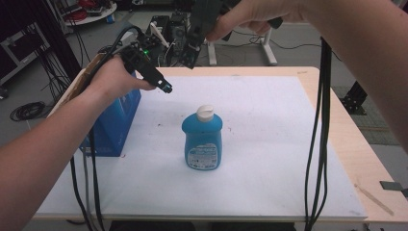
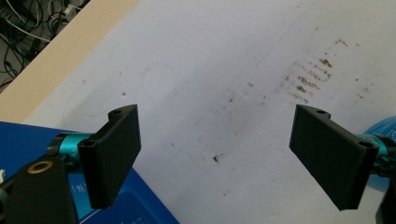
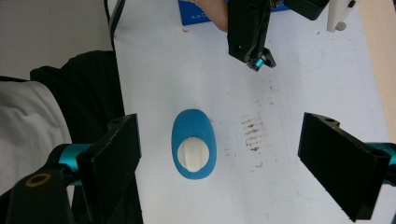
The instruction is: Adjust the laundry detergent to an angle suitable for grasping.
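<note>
One blue bottle (image 1: 202, 142), white flip cap (image 1: 205, 112), upright mid-table (image 1: 288, 144), just right of the blue box (image 1: 115, 125). I judge it rigid, smooth, moderately heavy; grip the flat-sided body. Left tongs (image 2: 217, 158) and right tongs (image 3: 233, 163) both spread, empty, above it.

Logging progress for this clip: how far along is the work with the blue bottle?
Barely begun. The blue bottle stands upright on the white mat, white cap on, untouched. In hand: the right gripper is high above it, jaws wide open, looking down on the cap; the left gripper is open beside the blue box. Approach, grasp and any handling remain.
</note>
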Available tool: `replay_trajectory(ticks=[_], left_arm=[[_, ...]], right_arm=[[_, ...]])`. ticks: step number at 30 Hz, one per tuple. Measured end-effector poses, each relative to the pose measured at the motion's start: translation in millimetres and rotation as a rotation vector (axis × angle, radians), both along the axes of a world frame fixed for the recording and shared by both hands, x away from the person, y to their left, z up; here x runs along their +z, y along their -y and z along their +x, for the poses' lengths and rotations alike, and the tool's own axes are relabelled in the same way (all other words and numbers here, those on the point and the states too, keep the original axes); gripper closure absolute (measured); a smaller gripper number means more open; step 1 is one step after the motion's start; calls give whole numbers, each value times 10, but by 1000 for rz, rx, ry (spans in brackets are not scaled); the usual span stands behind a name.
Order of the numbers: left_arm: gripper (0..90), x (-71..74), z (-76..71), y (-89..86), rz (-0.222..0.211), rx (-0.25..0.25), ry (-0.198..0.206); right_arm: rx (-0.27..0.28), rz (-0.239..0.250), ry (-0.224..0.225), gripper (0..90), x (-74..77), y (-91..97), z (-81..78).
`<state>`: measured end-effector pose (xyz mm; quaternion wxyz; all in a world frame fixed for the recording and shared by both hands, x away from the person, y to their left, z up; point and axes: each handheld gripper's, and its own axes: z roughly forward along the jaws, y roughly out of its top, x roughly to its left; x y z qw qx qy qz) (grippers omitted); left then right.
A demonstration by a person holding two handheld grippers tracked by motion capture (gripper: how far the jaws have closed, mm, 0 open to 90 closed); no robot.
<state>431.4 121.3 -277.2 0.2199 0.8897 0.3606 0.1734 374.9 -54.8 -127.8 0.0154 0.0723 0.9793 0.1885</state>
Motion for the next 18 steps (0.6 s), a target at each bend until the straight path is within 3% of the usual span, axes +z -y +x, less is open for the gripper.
replay_trajectory(ticks=[18], left_arm=[[167, 10, -34, 17, -6, -17, 5]], right_arm=[[7, 0, -10, 128, -40, 6, 4]])
